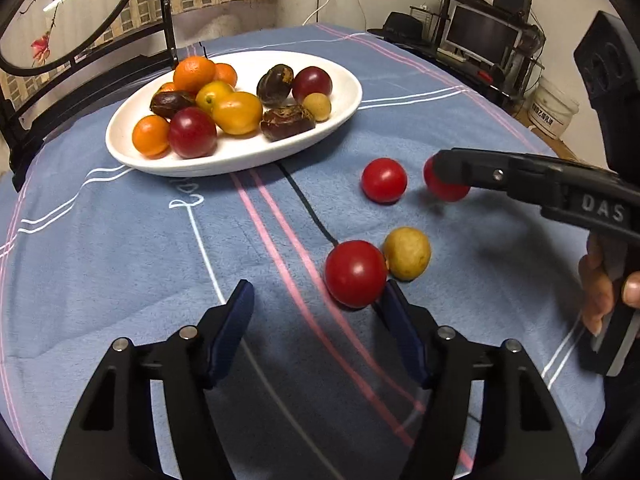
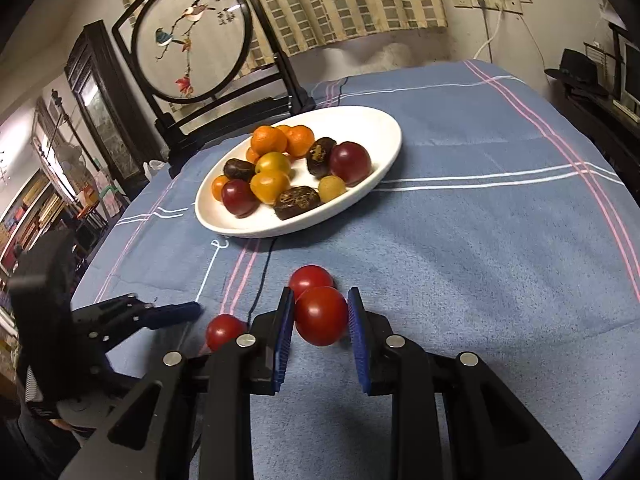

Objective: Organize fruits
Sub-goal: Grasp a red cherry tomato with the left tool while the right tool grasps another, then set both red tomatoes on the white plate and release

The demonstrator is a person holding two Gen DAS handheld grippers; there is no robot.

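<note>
My right gripper [image 2: 320, 316] brackets a round red cherry tomato [image 2: 321, 315], no long axis to speak of; whether the pads pinch it I cannot tell. My left gripper [image 1: 318, 300] gapes, empty, over the blue striped tablecloth [image 1: 140, 260]. Beyond sits the white oval plate [image 2: 384, 128] of mixed fruit before curtains.

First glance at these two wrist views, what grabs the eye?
The white plate heaped with orange, yellow, dark red and brown fruit, at the far side of the blue cloth. Nearer, three red tomatoes and a yellowish fruit lie loose on the cloth. The right gripper has its jaws either side of one tomato; the left gripper is wide open beside another.
</note>
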